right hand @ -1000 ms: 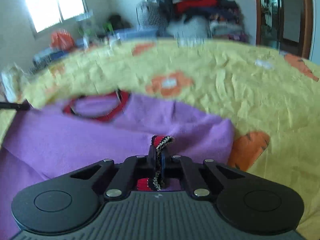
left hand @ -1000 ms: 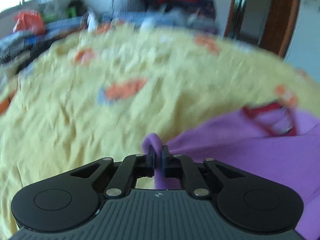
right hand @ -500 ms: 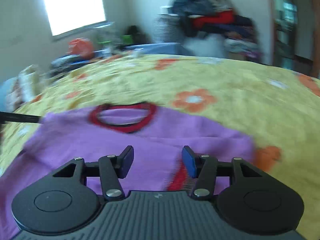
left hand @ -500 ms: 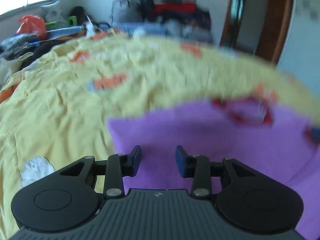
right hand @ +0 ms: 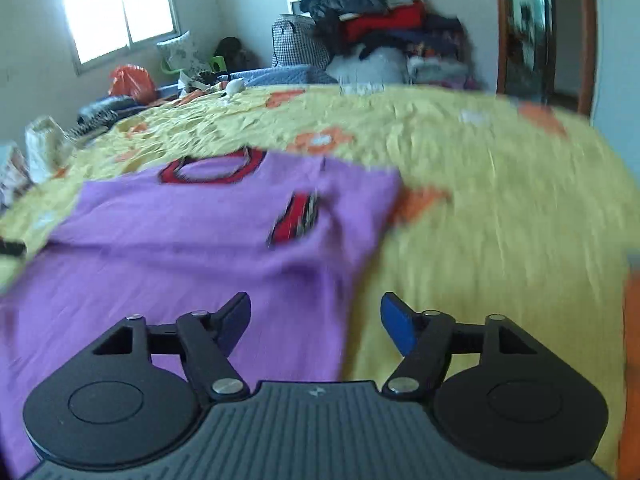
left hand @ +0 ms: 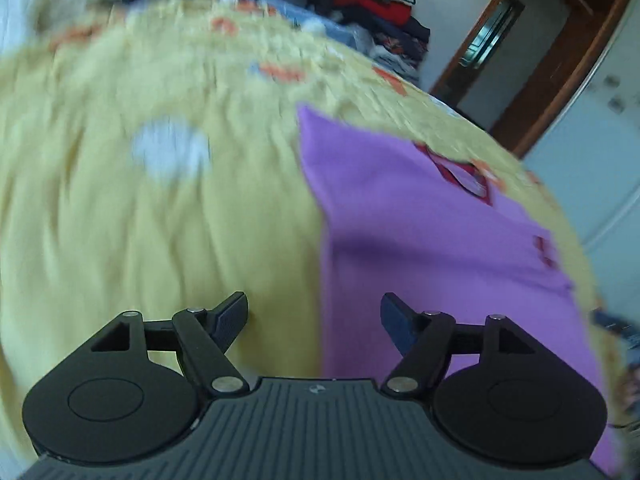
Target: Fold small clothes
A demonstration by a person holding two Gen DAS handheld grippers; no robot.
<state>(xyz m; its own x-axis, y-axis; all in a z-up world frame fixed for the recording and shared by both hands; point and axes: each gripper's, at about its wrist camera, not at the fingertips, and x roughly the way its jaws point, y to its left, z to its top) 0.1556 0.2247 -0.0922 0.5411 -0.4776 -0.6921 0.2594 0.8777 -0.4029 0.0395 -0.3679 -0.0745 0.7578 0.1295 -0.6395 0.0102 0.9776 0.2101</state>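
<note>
Item: small purple knit sweater [right hand: 192, 240] with red-and-black neckband, lying flat on yellow flower-print bedspread [right hand: 480, 200], red cuff turned inward. Left gripper [left hand: 313, 314] and right gripper [right hand: 315, 314]: jaws released, empty. Step: between folds. Next: probably grasp the near hem edges.

Lying spread flat on a yellow flowered bedspread [right hand: 480, 184]: a small purple sweater [right hand: 192, 248], neckline trimmed in red and black [right hand: 212, 168] and facing away. Showing a red-and-black striped cuff [right hand: 296, 216] folded in over the chest; blurring along the edges.
</note>
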